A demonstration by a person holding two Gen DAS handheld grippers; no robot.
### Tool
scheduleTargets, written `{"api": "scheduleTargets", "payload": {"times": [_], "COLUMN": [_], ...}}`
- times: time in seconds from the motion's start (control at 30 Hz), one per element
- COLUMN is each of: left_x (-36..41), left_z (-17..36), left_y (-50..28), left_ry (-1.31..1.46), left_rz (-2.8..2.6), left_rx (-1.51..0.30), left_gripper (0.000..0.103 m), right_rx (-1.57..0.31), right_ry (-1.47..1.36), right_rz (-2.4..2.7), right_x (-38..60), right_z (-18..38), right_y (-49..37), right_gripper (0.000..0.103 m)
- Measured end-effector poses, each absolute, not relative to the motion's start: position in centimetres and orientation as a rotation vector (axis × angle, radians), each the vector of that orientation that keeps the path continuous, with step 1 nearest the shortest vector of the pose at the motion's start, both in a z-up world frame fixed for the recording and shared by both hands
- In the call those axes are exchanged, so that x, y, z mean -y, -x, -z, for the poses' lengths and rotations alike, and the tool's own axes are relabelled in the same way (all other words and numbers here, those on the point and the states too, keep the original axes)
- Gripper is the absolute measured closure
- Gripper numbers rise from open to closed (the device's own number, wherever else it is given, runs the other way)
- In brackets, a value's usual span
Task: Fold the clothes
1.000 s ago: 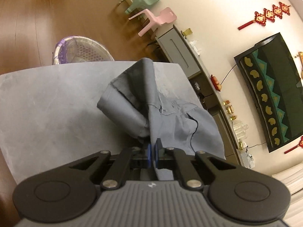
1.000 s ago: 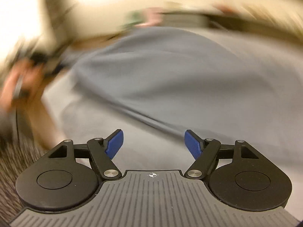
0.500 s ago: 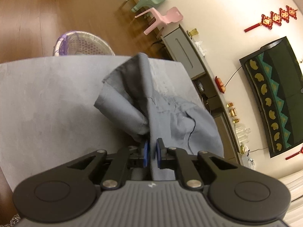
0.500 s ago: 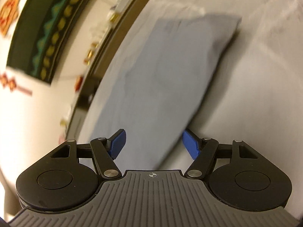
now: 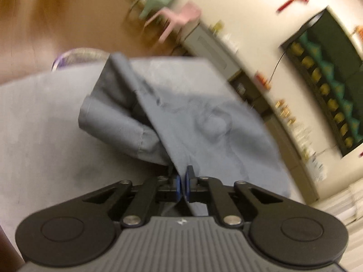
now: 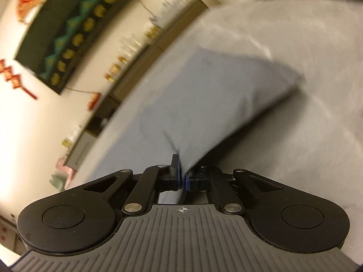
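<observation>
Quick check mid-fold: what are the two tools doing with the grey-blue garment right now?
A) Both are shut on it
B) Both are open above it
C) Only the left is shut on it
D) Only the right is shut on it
A: the left tool pinches the garment between closed pads, and the right tool is likewise closed on a fold of the cloth.

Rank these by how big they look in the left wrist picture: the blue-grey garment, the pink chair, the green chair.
1. Blue-grey garment, by far the largest, though it is nearest the camera.
2. Pink chair and green chair: blurred, far off, and they look about alike, so I won't rank them.
</observation>
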State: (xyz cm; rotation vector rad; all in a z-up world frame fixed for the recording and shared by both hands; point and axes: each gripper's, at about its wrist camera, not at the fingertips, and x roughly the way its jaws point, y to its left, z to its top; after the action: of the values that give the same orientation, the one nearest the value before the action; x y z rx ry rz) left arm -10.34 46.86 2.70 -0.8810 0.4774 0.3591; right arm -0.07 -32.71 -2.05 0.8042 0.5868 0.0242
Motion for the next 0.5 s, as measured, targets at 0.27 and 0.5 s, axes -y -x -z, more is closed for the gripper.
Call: {"api": "scheduleTargets", "payload": {"times": [0.27, 0.5], "left_x": [-43.1, -40.9], "left_z": [-14.6, -25.9], "left_y": [17.6, 7.9], "left_ry": [0.804, 0.613], "left_rz": [-0.257, -0.289], "left_rx": [-0.08, -0.202], "left_gripper": [0.1, 0.099], "right_rx": [-0.368, -0.452], "right_ry": [-0.625, -0.476], "right_rz": [-0.158, -0.092], "right_x": [32.6, 33.0], "right_z": [-9.5, -11.5], "right_y": [5.4, 0.3], "right_gripper": [0.103, 0.103]}}
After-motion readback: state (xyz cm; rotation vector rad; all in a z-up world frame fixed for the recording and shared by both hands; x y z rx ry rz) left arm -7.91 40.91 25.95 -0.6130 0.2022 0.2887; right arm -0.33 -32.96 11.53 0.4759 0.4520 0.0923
